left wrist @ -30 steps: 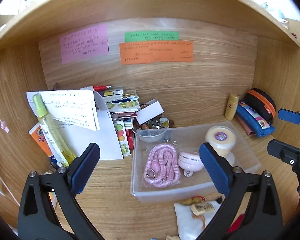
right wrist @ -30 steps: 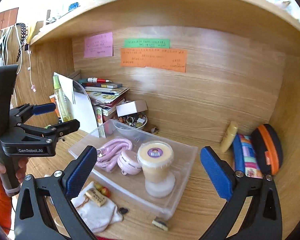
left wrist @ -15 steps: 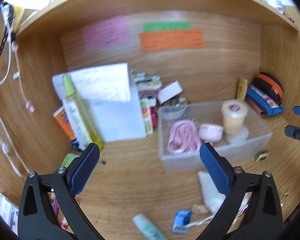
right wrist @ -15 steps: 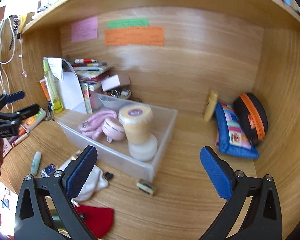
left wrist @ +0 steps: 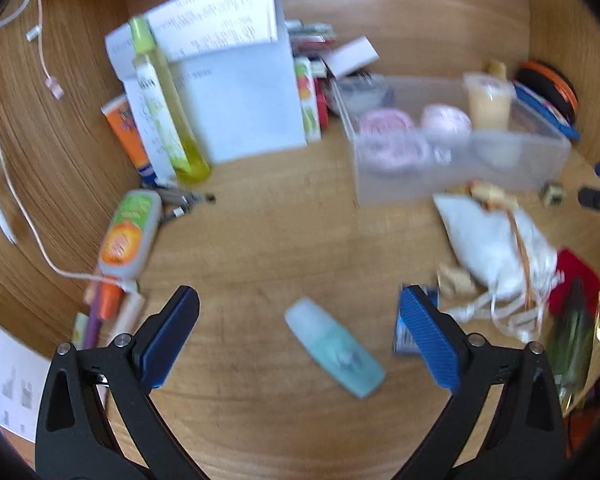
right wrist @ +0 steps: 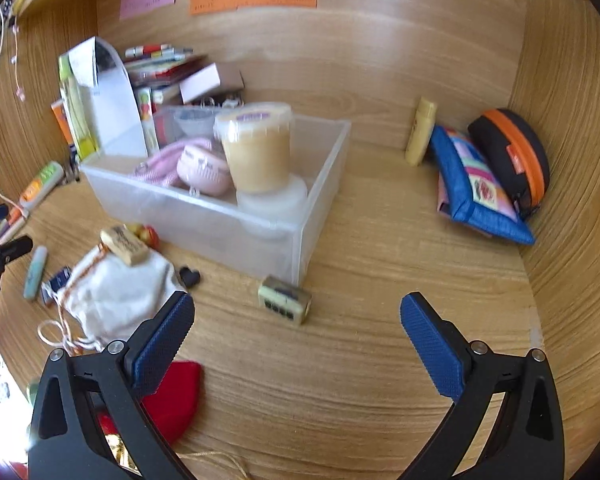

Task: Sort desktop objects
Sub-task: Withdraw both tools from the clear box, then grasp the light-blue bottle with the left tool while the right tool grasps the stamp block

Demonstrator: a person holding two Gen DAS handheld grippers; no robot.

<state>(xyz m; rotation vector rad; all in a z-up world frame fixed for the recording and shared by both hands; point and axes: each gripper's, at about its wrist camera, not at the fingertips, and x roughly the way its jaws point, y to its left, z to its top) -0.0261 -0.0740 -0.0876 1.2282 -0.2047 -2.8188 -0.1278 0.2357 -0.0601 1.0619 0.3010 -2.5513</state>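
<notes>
Two grippers hang over the wooden surface (right wrist: 380,264), each spread wide with nothing between its blue pads; the left gripper (left wrist: 298,334) sits above a small pale-teal bottle (left wrist: 334,352) lying on its side, with a small blue packet (left wrist: 406,328) just beside its right pad; the right gripper (right wrist: 296,328) faces a little cream-and-black block (right wrist: 285,300) resting near the corner of the clear plastic bin (right wrist: 220,216); inside that bin stand a lidded tan tub (right wrist: 256,148) on a white round container, a pink round case (right wrist: 202,170) and a coiled pink cord (right wrist: 160,162); in front of the bin lies a white drawstring pouch (right wrist: 116,292) with a wooden tag; a red cloth (right wrist: 172,396) lies near the right gripper's left pad; against the right wall lean a blue zip pouch (right wrist: 476,188) and a black case with an orange zip (right wrist: 512,156).
</notes>
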